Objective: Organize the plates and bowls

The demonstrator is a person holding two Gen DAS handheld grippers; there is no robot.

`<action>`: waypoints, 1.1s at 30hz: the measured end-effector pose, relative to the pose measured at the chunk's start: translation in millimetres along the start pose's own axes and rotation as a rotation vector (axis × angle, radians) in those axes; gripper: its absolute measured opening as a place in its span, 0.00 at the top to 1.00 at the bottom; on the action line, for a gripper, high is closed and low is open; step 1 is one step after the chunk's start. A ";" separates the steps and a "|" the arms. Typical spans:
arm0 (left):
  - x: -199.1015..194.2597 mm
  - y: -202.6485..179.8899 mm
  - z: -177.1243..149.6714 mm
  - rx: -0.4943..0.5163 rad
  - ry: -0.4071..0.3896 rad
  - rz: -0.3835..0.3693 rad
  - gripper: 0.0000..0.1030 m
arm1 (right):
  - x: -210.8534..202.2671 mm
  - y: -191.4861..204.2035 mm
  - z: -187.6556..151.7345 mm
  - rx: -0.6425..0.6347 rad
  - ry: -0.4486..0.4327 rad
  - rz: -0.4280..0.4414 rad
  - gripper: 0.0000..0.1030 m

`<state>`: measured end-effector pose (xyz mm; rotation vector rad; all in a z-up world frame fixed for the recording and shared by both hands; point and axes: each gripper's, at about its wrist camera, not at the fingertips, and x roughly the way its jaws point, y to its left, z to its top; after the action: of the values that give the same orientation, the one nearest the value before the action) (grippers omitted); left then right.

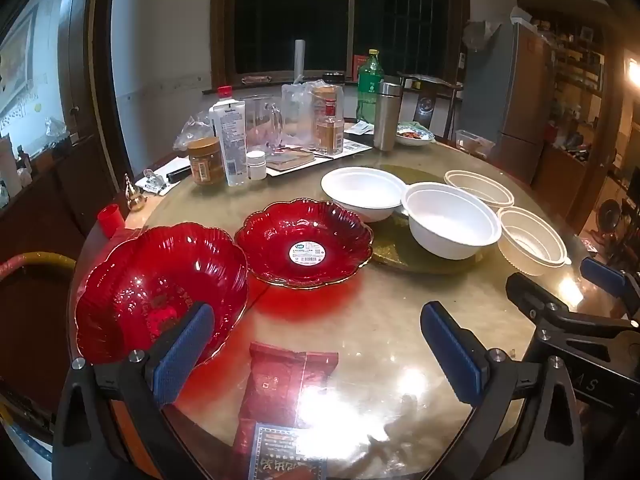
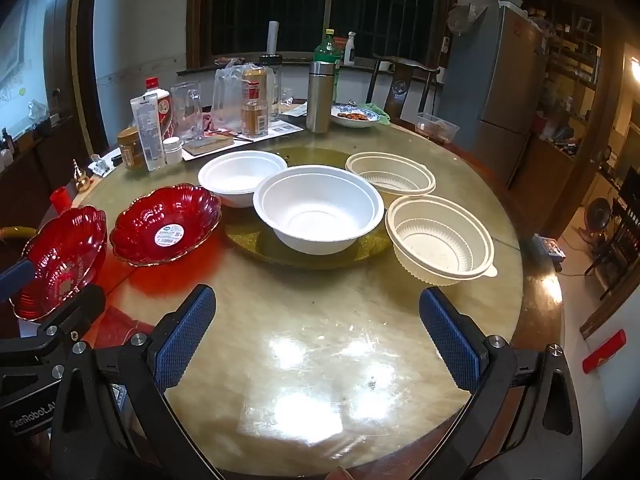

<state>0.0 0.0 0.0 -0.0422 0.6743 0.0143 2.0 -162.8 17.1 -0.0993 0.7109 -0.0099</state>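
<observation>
Two red scalloped glass plates sit at the table's left: the near one (image 1: 160, 292) (image 2: 60, 260) and one with a round sticker (image 1: 304, 244) (image 2: 166, 226). Two white bowls (image 1: 362, 194) (image 1: 452, 222) (image 2: 242, 178) (image 2: 318, 210) stand mid-table, the nearer one on a gold turntable disc (image 2: 308, 258). Two cream ribbed bowls (image 2: 390, 174) (image 2: 440, 238) (image 1: 478, 188) (image 1: 532, 242) sit to the right. My left gripper (image 1: 320, 352) is open and empty above the near table edge, its left finger in front of the near red plate. My right gripper (image 2: 316, 340) is open and empty over bare tabletop.
Bottles, jars, a glass mug, a steel flask (image 2: 319, 96) and a dish of food (image 2: 354, 116) crowd the far side. A red packet (image 1: 288, 384) lies under the glass top near the left gripper. A chair (image 2: 400, 80) and fridge (image 2: 508, 92) stand behind the table.
</observation>
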 end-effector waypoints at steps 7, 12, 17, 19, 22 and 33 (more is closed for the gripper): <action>1.6 3.5 -1.7 -0.001 -0.003 -0.001 0.00 | 0.6 0.3 -0.2 0.007 0.000 0.005 0.00; 2.1 1.0 -1.7 -0.002 0.009 0.001 0.00 | 0.9 0.7 -0.5 0.006 0.001 0.003 0.00; 1.1 1.0 -2.4 -0.001 0.007 0.004 0.00 | 1.1 0.9 -0.8 0.006 0.001 0.004 0.00; 1.2 1.3 -2.2 -0.001 0.006 0.002 0.00 | 1.4 1.0 -0.8 0.006 0.002 0.004 0.00; 1.1 1.1 -2.7 -0.001 0.009 0.002 0.00 | 1.3 1.0 -1.3 0.007 0.002 0.004 0.00; 2.4 0.3 -0.5 -0.006 0.017 -0.008 0.00 | 0.6 0.6 -2.0 0.008 0.002 0.005 0.00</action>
<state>1.6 0.4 -1.9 -0.0508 0.6908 0.0077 1.2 -162.3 15.1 -0.0902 0.7130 -0.0082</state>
